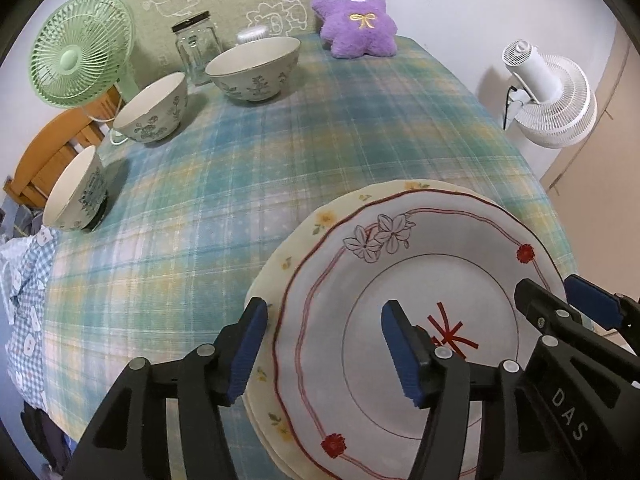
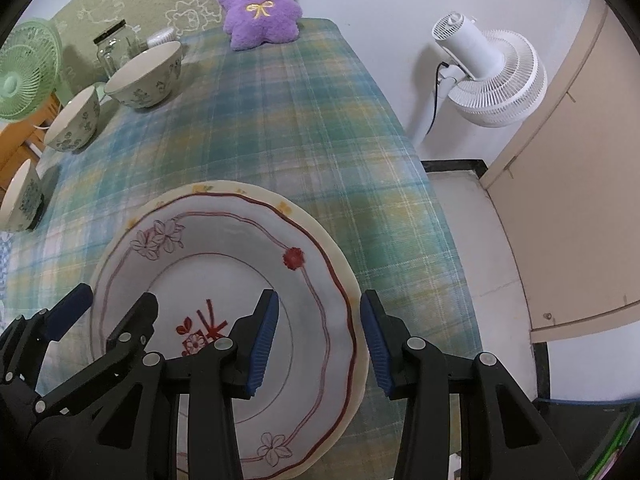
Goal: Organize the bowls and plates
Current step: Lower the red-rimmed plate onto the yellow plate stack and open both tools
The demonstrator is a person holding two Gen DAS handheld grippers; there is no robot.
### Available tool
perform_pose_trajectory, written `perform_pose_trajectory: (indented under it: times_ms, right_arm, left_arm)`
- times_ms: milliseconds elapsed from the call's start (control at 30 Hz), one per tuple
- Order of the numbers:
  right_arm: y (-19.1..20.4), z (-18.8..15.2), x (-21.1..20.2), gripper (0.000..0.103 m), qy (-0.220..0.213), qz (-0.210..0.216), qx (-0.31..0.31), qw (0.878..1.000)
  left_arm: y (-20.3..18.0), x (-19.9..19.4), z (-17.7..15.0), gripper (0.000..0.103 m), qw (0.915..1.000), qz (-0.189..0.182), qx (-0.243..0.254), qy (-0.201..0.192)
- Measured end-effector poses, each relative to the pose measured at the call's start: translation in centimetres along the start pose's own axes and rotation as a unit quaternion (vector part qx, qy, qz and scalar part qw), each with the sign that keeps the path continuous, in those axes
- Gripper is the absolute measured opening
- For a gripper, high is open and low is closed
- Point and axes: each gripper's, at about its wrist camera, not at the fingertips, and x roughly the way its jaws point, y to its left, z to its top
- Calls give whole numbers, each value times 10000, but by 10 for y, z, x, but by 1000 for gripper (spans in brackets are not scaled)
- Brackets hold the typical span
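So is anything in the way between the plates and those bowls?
Nothing visible: bare checked cloth lies between the stacked plates and the three bowls. The glass jar and green fan stand behind the bowls, not in the path.

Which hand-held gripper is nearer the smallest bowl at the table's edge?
Left. The left hand-held gripper straddles the plate's rim on the side facing the smallest bowl; the right hand-held gripper straddles the opposite rim.

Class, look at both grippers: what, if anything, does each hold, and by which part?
Neither grips: the left gripper and right gripper each straddle the top plate's rim, pads clear.
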Motion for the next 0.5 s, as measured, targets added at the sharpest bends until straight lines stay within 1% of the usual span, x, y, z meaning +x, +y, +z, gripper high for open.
perform_pose_trajectory:
  times_ms: [133,200,267,333,500]
  right_arm:
    - [3,6,-11,47,-141,231,-89,9996]
    - [8,9,-19,50,-245,356,-155,9989]
    - [14,12,-27,58,-368,372,-193,9984]
    - [23,14,-38,60,-490,416,-199,9977]
    - [53,19,-60,63,-646,443,-300,9965]
  left_arm:
    - [10,-11,2,67,9998,63,-176,-83]
    - [20,-19,4,69,9994,-11,-310,-140]
    - [31,-28,6,71,9988,45,-429,-241]
    - [44,-37,7,72,9980,37,-540,-320]
    - [81,-55,8,78,9965,34,-696,-460]
